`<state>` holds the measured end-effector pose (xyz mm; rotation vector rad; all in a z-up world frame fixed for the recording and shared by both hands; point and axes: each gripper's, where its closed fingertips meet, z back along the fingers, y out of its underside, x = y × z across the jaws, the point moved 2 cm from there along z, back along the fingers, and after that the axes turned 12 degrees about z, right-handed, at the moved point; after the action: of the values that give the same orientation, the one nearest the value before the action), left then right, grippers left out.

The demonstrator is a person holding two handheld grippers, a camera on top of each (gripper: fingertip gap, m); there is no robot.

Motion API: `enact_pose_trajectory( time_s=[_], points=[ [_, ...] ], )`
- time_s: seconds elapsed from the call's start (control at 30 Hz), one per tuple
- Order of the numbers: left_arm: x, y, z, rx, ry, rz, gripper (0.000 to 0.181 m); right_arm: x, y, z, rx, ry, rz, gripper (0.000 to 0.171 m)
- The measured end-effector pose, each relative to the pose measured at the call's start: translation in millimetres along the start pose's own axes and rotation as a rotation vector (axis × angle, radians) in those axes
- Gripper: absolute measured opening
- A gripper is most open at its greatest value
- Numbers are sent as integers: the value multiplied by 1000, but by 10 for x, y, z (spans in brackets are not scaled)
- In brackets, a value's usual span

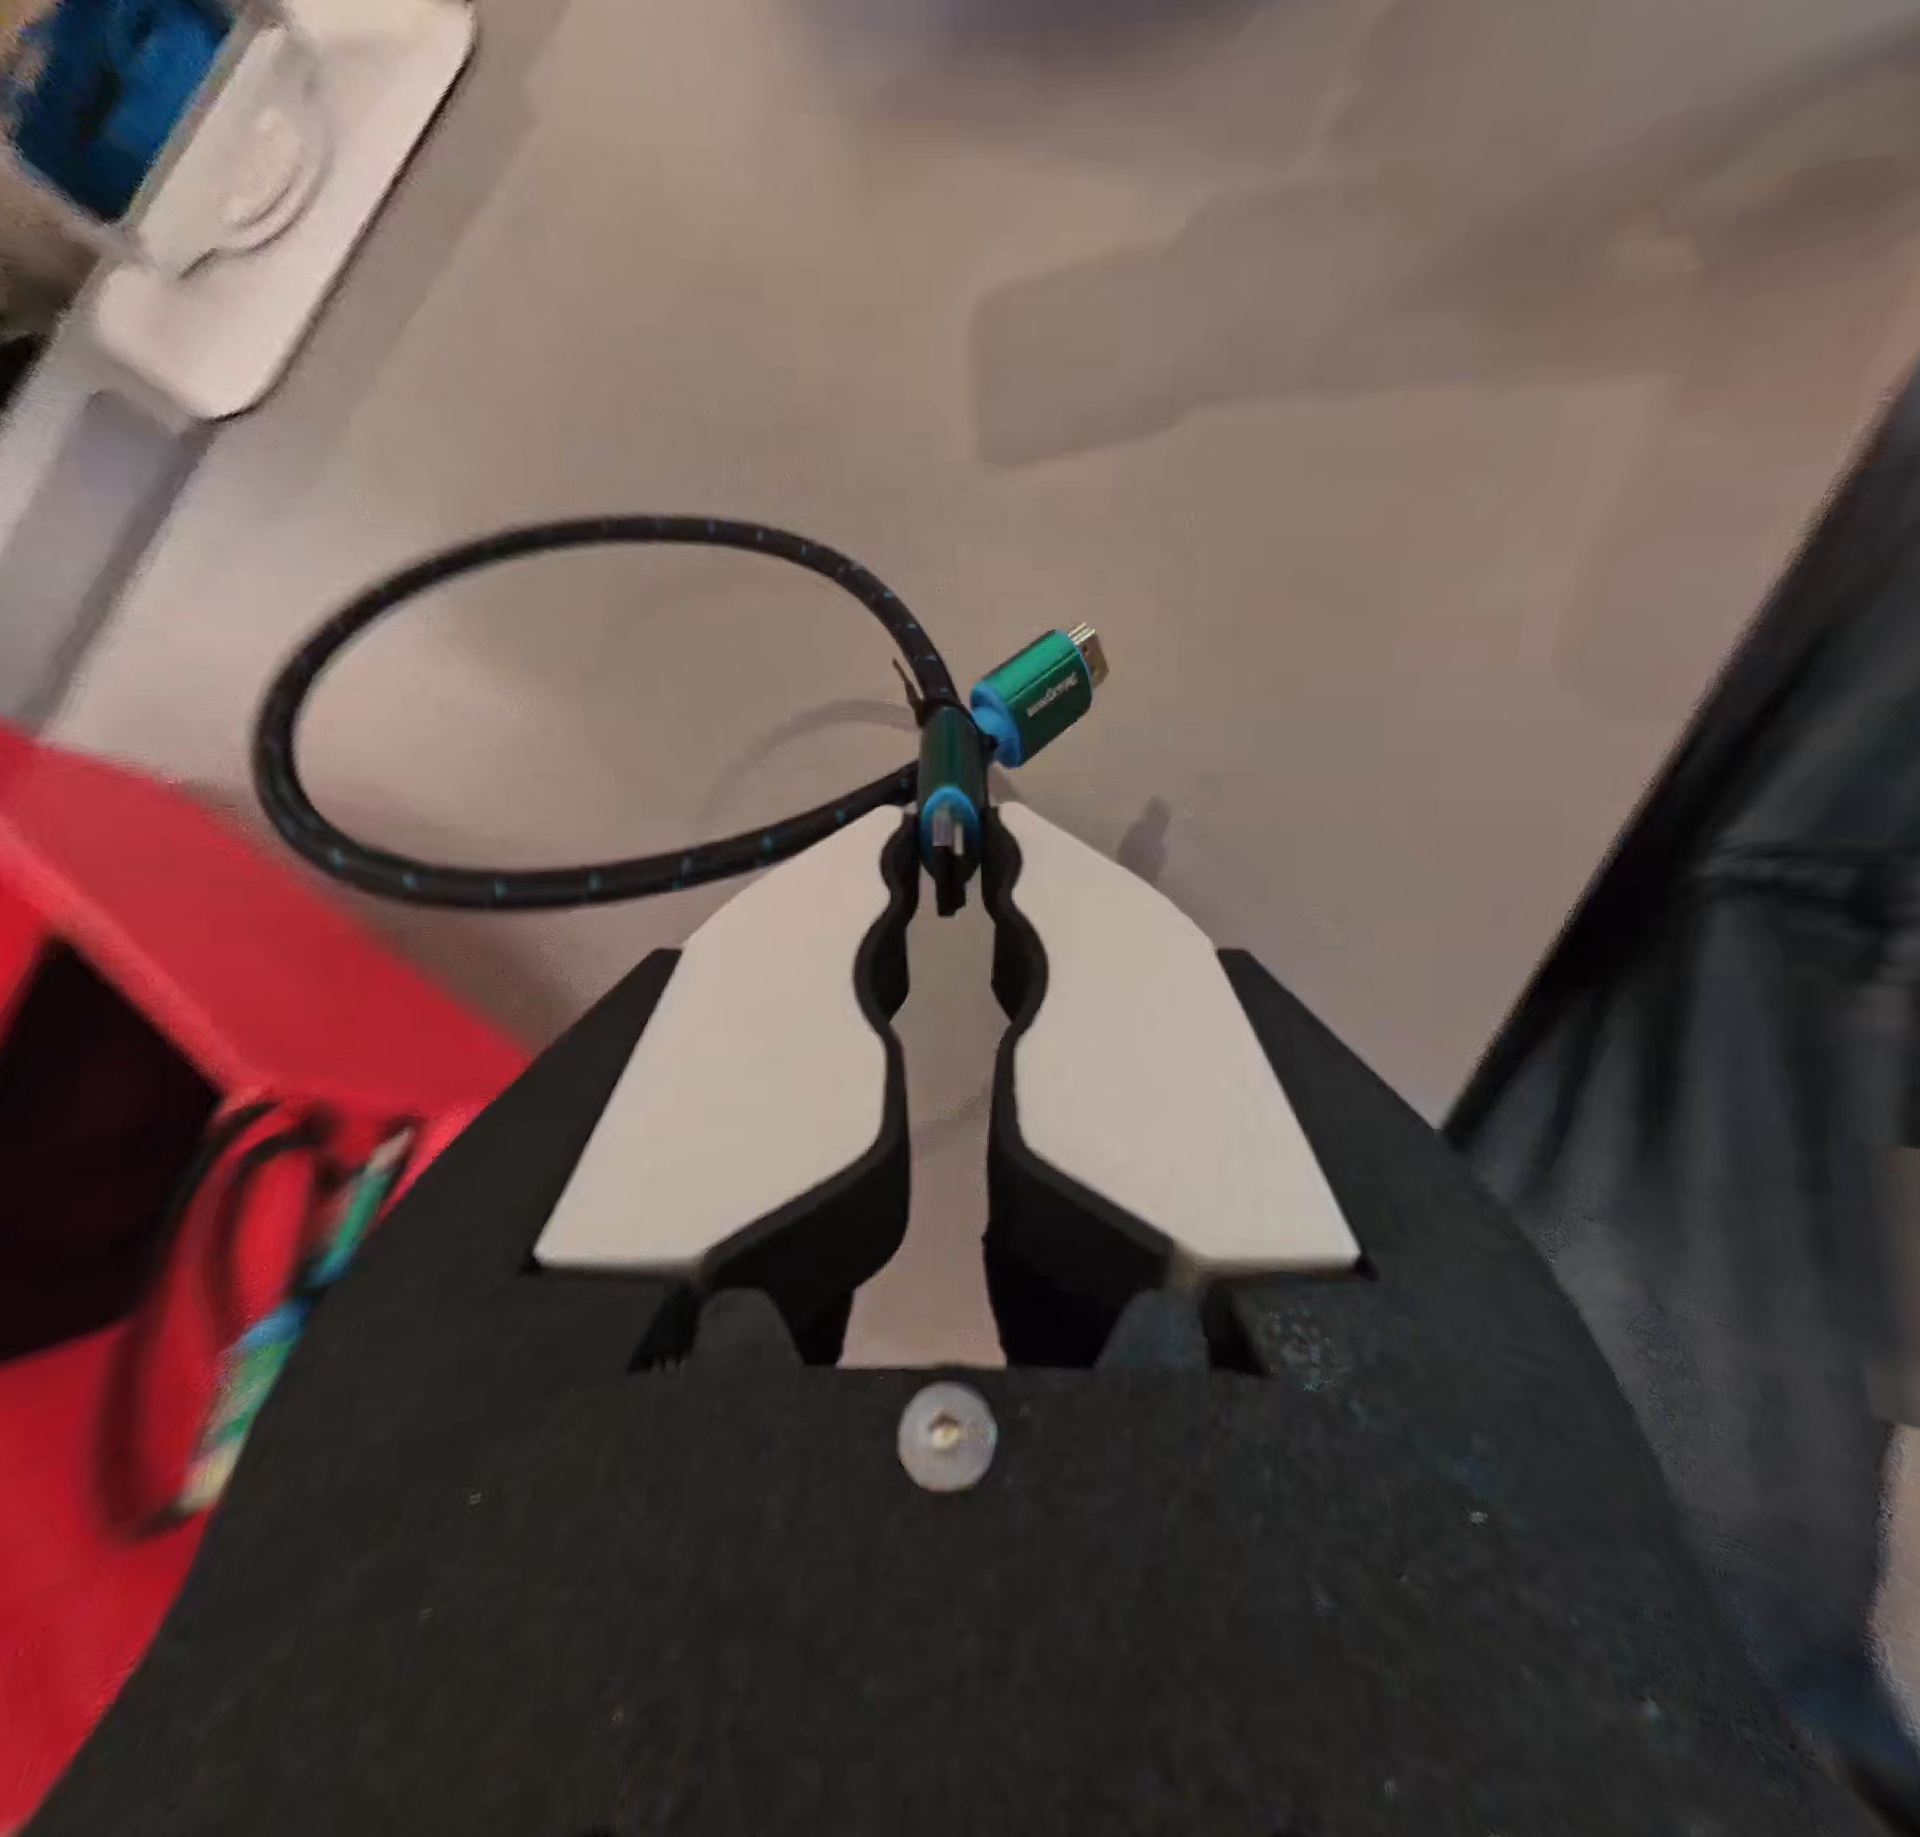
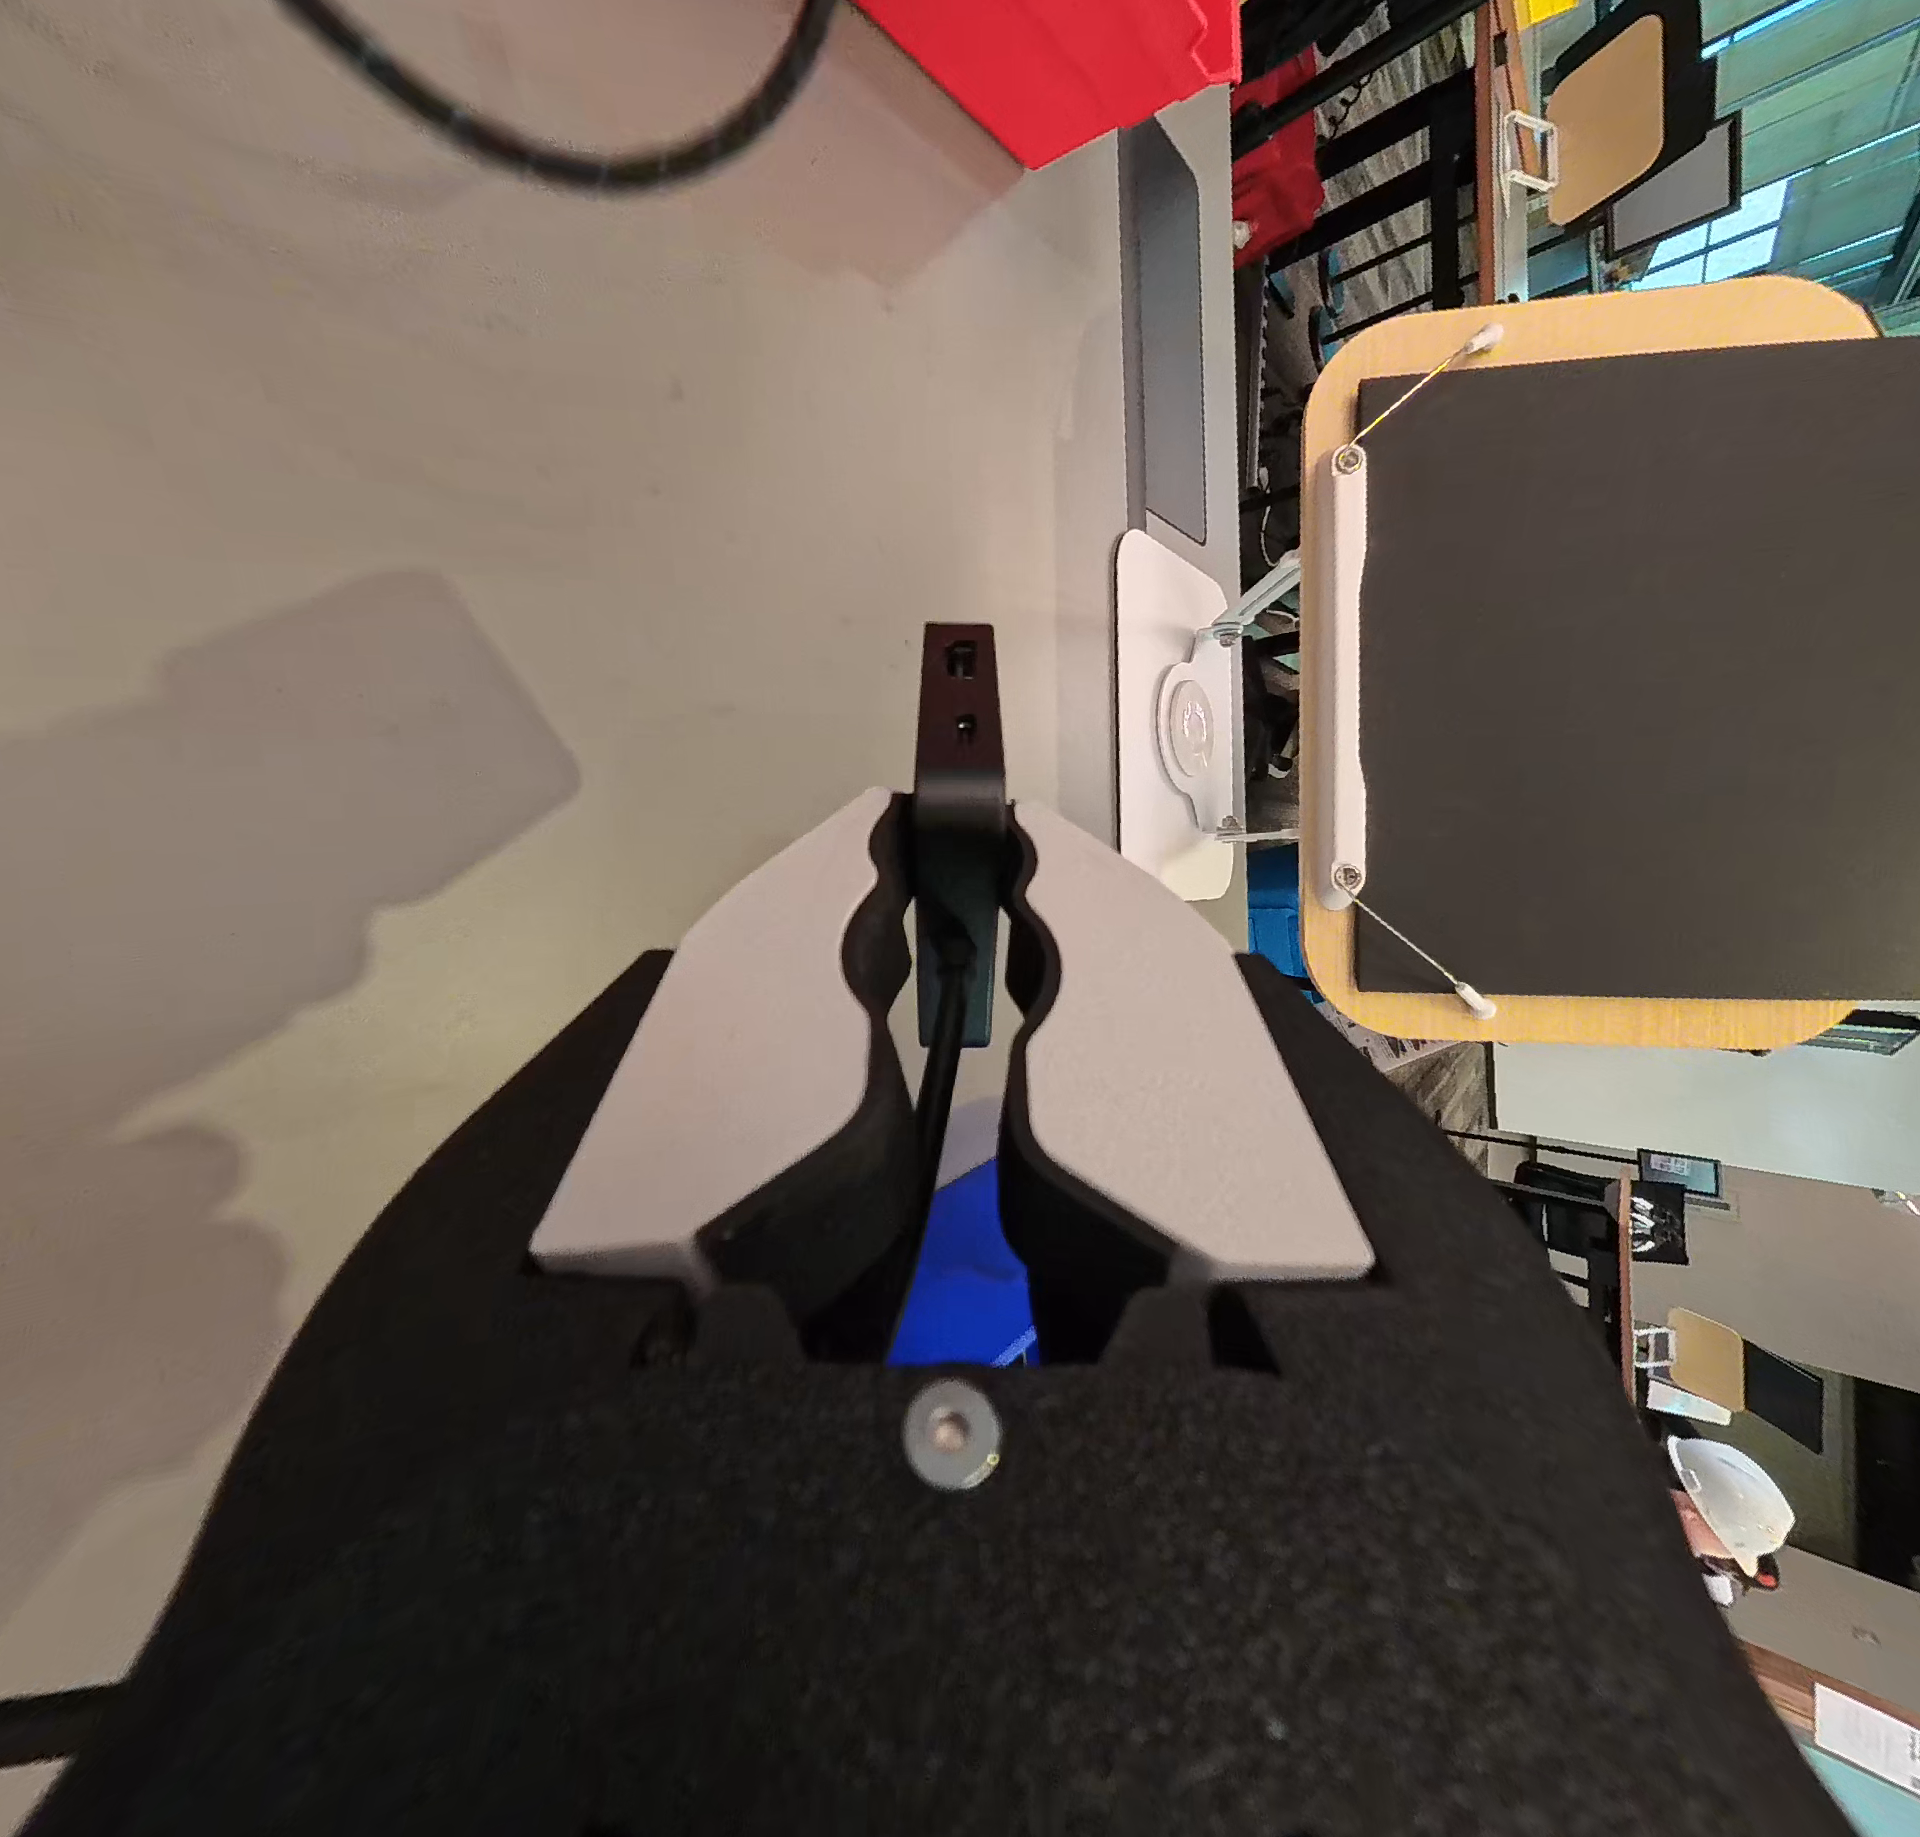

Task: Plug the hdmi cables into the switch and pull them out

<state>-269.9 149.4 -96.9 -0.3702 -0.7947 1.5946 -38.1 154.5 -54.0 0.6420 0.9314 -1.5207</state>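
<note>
The left gripper (image 1: 951, 831) pinches one green-shelled plug (image 1: 948, 779) of a short braided HDMI cable (image 1: 436, 644) at its fingertips, held above the beige table (image 1: 1351, 385); the cable loops out toward 10 o'clock and curls back, its free plug (image 1: 1039, 691) sitting at 1 o'clock, just beside the held one. The right gripper (image 2: 956, 811) clamps the black switch (image 2: 958, 717) edge-on, two ports facing the camera, its own thin lead (image 2: 935, 1112) trailing back between the fingers. Risks, as a judgement — the held plug looks skewed in the pads and gripped near its metal tip, so it may twist or slip on insertion; the stiff loop could spring and drag the free plug across the switch; the switch, held by its narrow end, may pivot under push force; the left view is motion-blurred, so alignment w/ a port is hard to confirm. A red bin (image 1: 156, 956) at 8 o'clock holds more cables (image 1: 270, 1320), a snag hazard nearby. Writing: a small brand mark shows on the free plug's green shell; none is seen on the switch. A white pad (image 1: 312, 177) lies at 11 o'clock, well apart.
</note>
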Motion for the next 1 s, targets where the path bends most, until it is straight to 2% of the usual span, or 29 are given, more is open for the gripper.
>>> enact_pose_trajectory(
  time_s=[0.1,0.17,0.27,0.37,0.43,0.53,0.63,0.73,0.87,1.0],
  points=[
    [375,119,220,218,-323,-161,11,-2,3,6,2,2,0,15],
    [473,218,284,350,-463,-297,11,1,3,0,2,1,1,15],
    [260,396,26,439,-436,-375,11,11,2,-15,9,-3,8,15],
    [38,371,-198,363,-452,-462,11,10,6,-11,20,-2,15,15],
    [-148,270,-276,277,-369,-394,12,5,10,-1,20,0,13,15],
    [-475,139,-404,136,-153,-242,15,-10,28,12,24,4,11,15],
    [-550,122,-495,54,-35,-85,23,-20,52,23,31,7,8,15],
    [-632,76,-466,-47,162,92,29,-26,72,31,34,8,5,15],
    [-557,98,-402,-70,334,212,36,-19,91,14,37,2,2,15],
    [-506,161,-436,-48,509,246,40,-8,88,1,36,-5,3,15]
  ],
)
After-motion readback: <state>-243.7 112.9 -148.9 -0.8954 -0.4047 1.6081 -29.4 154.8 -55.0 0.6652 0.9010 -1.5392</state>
